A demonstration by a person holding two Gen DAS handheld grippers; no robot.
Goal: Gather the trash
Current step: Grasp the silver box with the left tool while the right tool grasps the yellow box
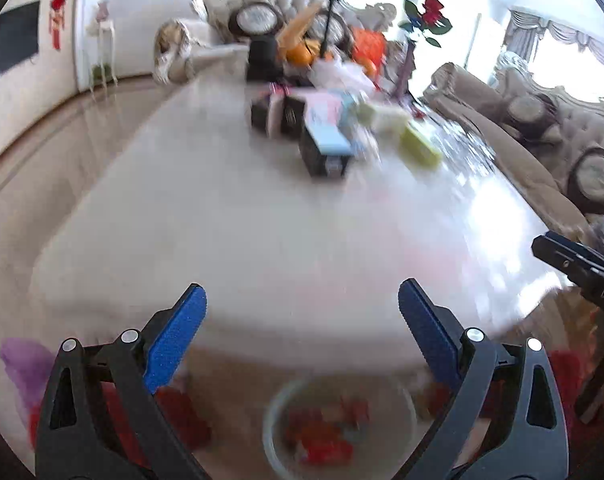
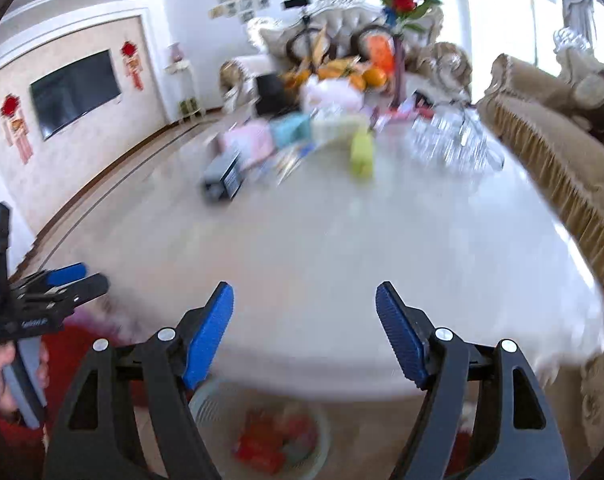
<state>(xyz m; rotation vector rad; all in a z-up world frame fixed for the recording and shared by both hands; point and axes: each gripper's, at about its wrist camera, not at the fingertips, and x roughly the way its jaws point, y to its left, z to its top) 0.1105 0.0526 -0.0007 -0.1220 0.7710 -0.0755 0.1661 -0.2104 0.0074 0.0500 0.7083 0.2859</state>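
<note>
Both views are motion-blurred. My left gripper (image 1: 302, 304) is open and empty above the near edge of a white table (image 1: 237, 240). My right gripper (image 2: 304, 304) is also open and empty above the same table edge (image 2: 342, 248). A pale waste basket (image 1: 277, 428) holding red and orange wrappers stands on the floor below the table edge; it also shows in the right wrist view (image 2: 322, 424). A green box (image 1: 420, 148), a dark box (image 1: 326, 160) and pastel packets (image 1: 322, 112) lie at the table's far end. The left gripper shows at the left of the right wrist view (image 2: 67, 276).
Oranges (image 2: 372, 76) and a vase of red roses (image 2: 408, 0) stand at the far end of the table. Clear glasses (image 2: 454, 140) stand at the right. Beige sofas (image 2: 562, 152) flank the table. A TV (image 2: 75, 92) hangs on the left wall.
</note>
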